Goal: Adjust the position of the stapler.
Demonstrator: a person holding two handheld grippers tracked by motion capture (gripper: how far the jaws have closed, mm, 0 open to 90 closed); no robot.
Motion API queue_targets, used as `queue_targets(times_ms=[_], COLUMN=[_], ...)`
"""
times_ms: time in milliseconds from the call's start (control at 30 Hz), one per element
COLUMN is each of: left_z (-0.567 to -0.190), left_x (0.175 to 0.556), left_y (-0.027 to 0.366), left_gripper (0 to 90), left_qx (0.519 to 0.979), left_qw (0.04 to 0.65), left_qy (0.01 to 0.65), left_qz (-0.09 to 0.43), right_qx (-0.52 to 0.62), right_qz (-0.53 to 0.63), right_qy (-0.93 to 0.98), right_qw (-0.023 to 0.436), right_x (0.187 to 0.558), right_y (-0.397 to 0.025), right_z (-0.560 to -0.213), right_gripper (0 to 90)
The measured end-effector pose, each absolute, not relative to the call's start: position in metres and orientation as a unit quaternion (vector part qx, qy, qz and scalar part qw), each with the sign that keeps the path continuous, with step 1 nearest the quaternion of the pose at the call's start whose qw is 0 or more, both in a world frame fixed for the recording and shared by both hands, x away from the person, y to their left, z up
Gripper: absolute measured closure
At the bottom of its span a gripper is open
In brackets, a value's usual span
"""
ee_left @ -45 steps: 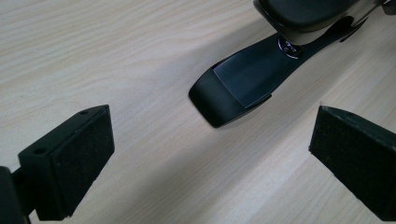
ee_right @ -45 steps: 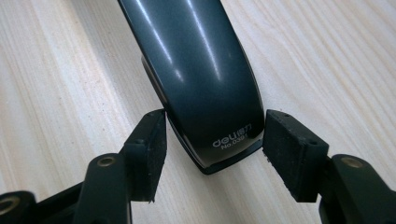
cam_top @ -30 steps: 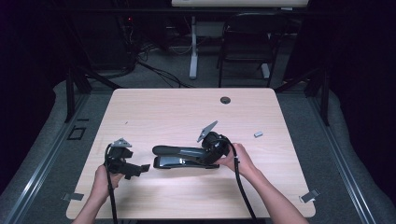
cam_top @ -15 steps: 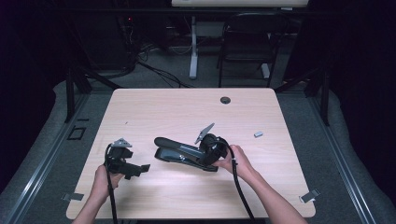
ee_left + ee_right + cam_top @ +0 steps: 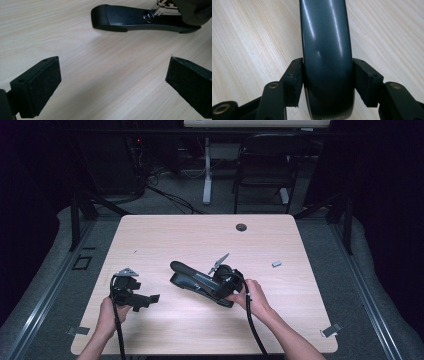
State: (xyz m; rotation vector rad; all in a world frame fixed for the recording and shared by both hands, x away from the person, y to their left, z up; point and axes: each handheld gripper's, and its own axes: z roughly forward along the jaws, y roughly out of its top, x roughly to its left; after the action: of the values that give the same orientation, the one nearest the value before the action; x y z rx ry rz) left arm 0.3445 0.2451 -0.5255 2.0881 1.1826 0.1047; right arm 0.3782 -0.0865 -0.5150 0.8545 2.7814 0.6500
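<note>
High view: wooden table [image 5: 165,240]; black stapler [image 5: 196,280] near centre, lying at a slant, its right end held in the right gripper [image 5: 226,281]. Left gripper [image 5: 142,299] near the left front edge, well apart from the stapler. Small grey block [image 5: 276,264] far right.

Left gripper view: jaws spread wide, nothing between them, above bare wood; stapler base [image 5: 140,19] beyond.

Right gripper view: both pads [image 5: 293,80] pressed against the sides of the glossy stapler arm [image 5: 325,55].

Overhead light is brightening the pale wooden table [image 5: 165,240] — surroundings staying dark — while glare is streaking the glossy dark-grey curved stapler arm [image 5: 325,50].
</note>
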Motion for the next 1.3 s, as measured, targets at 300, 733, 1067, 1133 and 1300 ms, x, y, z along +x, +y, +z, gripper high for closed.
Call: queue_targets(times_ms=[300,733,1067,1133,1300], left_z=[-0.526,-0.526,-0.526,-0.526,-0.526], left_x=[0.347,0.345,0.346,0.346,0.347], left_y=[0.241,0.248,0.247,0.247,0.248], left_gripper=[0.1,0.2,0.2,0.2,0.2], left_qx=[0.812,0.807,0.804,0.805,0.804], left_qw=[0.352,0.348,0.344,0.344,0.342], left_qy=[0.464,0.476,0.482,0.482,0.485], left_qz=[0.043,0.047,0.047,0.046,0.047], right_qx=[0.31,0.33,0.364,0.363,0.356], right_qz=[0.203,0.2,0.195,0.196,0.199], right_qy=[0.927,0.92,0.908,0.908,0.911], right_qw=[0.063,0.069,0.074,0.073,0.063], right_x=[0.37,0.368,0.375,0.375,0.375], right_y=[-0.087,-0.087,-0.105,-0.107,-0.111], right_z=[-0.518,-0.518,-0.517,-0.518,-0.517], right_gripper=[45.2,45.1,44.9,44.8,43.7])
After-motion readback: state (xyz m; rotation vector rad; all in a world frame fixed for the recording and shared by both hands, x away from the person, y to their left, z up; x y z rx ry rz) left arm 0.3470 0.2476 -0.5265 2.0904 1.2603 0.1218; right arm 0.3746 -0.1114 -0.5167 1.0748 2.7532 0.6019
